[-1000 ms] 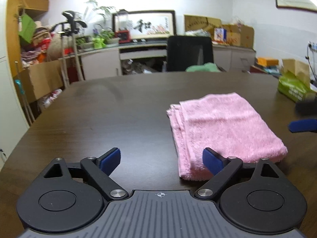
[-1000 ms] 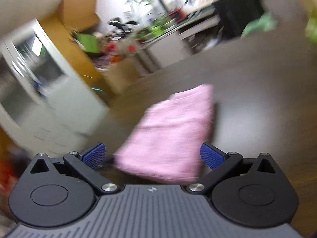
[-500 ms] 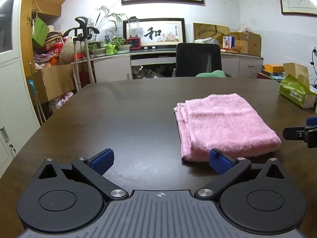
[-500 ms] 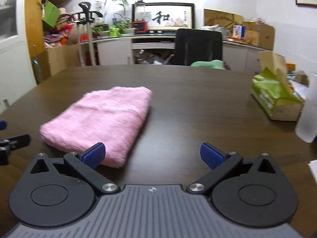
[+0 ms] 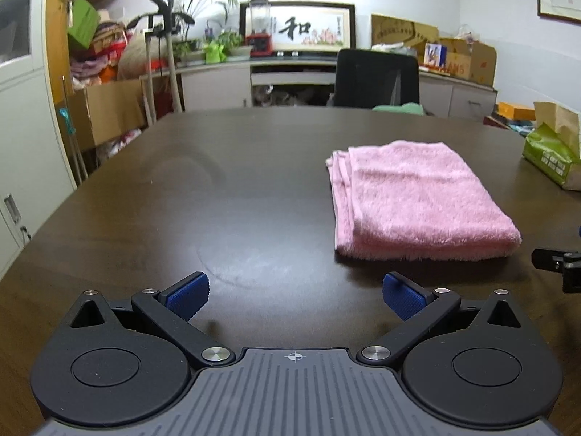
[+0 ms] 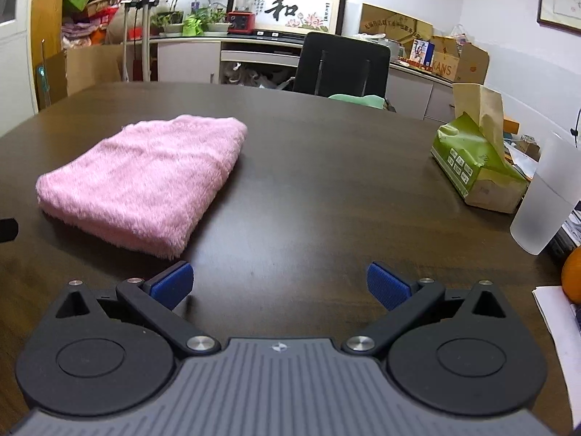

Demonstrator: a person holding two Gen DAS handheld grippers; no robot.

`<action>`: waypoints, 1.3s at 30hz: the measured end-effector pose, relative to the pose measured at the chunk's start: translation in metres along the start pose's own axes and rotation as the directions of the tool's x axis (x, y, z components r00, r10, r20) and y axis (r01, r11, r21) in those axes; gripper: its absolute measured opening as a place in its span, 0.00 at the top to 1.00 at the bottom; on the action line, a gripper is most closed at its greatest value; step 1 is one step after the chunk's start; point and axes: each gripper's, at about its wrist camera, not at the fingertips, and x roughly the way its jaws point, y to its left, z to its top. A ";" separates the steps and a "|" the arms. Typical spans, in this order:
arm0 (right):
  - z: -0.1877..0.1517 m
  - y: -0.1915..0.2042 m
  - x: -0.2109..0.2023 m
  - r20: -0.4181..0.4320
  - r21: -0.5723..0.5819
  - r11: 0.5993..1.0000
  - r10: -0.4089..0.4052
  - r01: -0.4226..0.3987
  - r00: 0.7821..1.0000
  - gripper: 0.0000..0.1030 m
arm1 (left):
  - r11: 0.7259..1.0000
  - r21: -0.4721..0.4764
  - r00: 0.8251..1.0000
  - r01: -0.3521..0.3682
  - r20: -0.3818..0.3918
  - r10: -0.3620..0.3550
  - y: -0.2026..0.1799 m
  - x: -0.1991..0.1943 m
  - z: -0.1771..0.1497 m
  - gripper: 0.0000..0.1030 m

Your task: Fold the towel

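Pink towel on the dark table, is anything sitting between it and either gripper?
Nothing visible. The folded pink terry towel lies on the dark wooden table, with only bare tabletop between it and the open left gripper and the open right gripper. The green tissue box stands off to the side.

Pink towel [image 5: 417, 196], dark brown table [image 5: 218, 181], blue-padded claws.
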 end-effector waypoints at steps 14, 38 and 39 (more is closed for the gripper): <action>-0.004 -0.003 0.002 -0.026 0.021 0.999 0.044 -0.043 0.999 0.00 | 0.999 -0.010 0.998 -0.038 -0.045 0.037 -0.005 -0.002 -0.007 0.00; -0.009 -0.007 0.001 -0.040 0.085 0.993 0.091 -0.087 0.995 0.00 | 0.999 0.025 0.998 -0.023 -0.051 0.024 -0.035 -0.006 -0.008 0.00; -0.009 -0.006 0.001 -0.040 0.085 0.992 0.093 -0.089 0.995 0.00 | 0.999 0.031 0.999 -0.015 -0.051 0.017 -0.036 -0.006 -0.008 0.00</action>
